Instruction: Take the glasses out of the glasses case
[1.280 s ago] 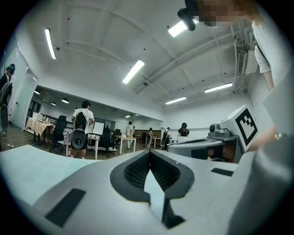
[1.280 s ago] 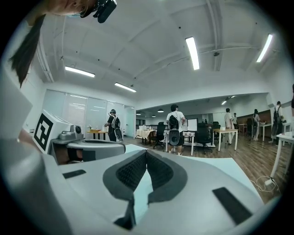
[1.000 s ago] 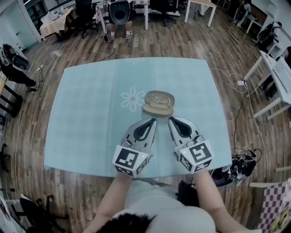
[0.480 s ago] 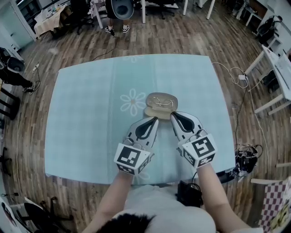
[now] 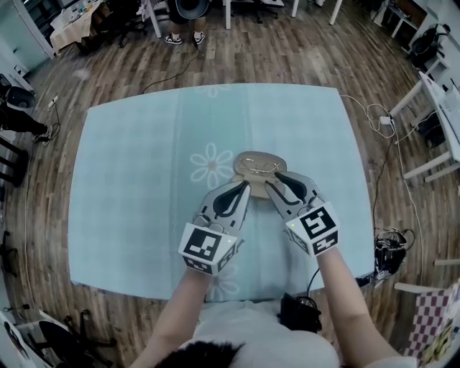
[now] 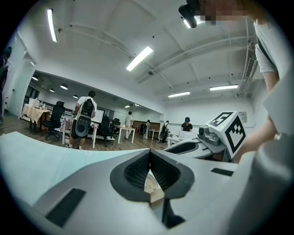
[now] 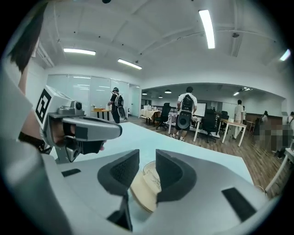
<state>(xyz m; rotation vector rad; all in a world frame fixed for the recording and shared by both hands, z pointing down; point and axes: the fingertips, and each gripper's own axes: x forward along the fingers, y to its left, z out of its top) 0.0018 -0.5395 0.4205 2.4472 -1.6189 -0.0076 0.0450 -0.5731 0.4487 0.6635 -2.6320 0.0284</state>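
Observation:
An open tan glasses case (image 5: 256, 168) lies on the light blue tablecloth (image 5: 136, 151), with thin-framed glasses (image 5: 259, 167) resting in its tray. My right gripper (image 5: 277, 180) is at the case's near right edge. Its jaws are opening, and nothing is pressed between them. In the right gripper view the case (image 7: 146, 186) shows through the gap of that gripper (image 7: 147, 158). My left gripper (image 5: 242, 189) sits just short of the case's near left edge, its pads meeting at the tip. The case (image 6: 150, 186) peeks out below the left gripper (image 6: 149, 153).
A daisy print (image 5: 210, 164) marks the cloth left of the case. Cables (image 5: 374, 123) trail on the wooden floor at the right, beside white desks (image 5: 438, 108). A person (image 5: 185, 18) stands beyond the table's far edge, with office chairs around.
Both grippers have moved forward to the near edge of the case. The right gripper's jaws, closed before, now stand apart.

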